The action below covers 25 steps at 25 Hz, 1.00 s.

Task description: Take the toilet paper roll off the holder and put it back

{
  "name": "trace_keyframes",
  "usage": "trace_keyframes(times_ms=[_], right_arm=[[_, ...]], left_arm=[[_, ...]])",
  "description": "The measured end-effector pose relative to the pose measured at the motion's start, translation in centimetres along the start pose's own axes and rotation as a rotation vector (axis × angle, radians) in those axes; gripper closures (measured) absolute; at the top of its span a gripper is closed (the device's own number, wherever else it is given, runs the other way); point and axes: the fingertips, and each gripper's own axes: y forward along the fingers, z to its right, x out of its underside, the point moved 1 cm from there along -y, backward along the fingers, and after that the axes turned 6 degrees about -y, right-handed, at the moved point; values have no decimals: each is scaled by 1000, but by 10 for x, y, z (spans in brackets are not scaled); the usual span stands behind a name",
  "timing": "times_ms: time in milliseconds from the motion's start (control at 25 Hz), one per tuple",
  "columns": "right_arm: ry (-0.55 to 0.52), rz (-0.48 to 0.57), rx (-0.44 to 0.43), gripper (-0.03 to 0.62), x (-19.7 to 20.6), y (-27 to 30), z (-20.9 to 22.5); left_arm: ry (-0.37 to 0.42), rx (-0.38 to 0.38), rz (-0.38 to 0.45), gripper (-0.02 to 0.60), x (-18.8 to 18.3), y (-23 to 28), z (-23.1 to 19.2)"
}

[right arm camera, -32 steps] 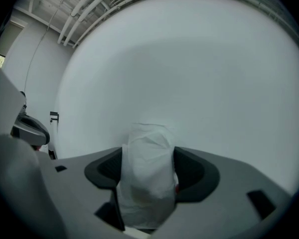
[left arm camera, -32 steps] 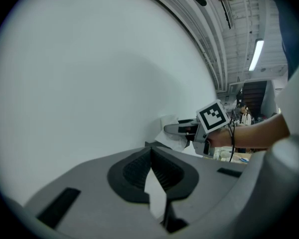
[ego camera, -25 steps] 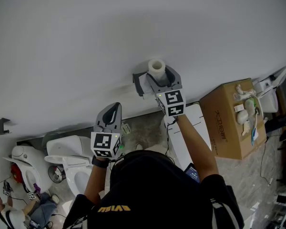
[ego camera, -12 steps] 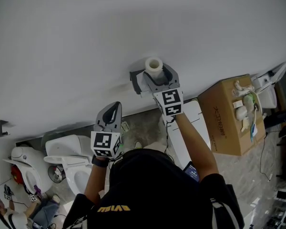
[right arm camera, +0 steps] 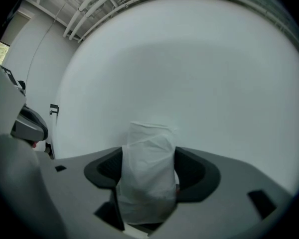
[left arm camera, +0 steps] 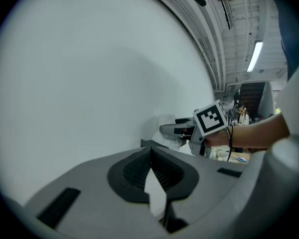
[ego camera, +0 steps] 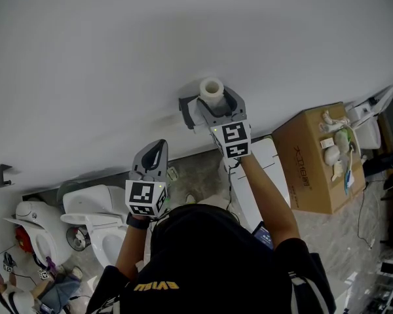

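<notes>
White, wrinkled paper is filling the gap of the right gripper (right arm camera: 150,167): the toilet paper roll (right arm camera: 148,143) is standing upright between the two dark pads, which are pressing on its sides, so the jaws are standing partly apart and clamping it. In the head view the toilet paper roll (ego camera: 211,89) is sitting at the tip of the right gripper (ego camera: 216,101), its open core facing up toward the camera and its far side lying close against the pale wall (ego camera: 183,31). Just to the left of this gripper's tip, the dark holder (ego camera: 185,106) is sticking out from the wall; whether the roll is touching it cannot be told.

The left gripper (ego camera: 155,156) is hanging lower and to the left, well apart from the roll, pointing at the bare wall. Its jaws (left arm camera: 150,156) are meeting at the tips, with nothing between them.

To the right of the right gripper, a brown cardboard box (ego camera: 314,159) is standing on the floor. Below and left of the left gripper, white toilets (ego camera: 95,218) are sitting.
</notes>
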Motion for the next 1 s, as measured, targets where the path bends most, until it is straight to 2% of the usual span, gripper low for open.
trace_keyframes(times_ms=[160,600,840,1000], right_arm=[[-27,-13,4,280,0,-1,-4],[8,-36,16,260,3,-19,3],[12,-12,0,260,-5,-56,0],[28,7,2,261,-10,-96,6]], left_arm=[[0,-7,-2,571,0,-4,0],[1,-19,-8,571,4,-20,4],[-37,-48,-7,571,9,-37,23],[2,-78,35,571,-1,-53,50]])
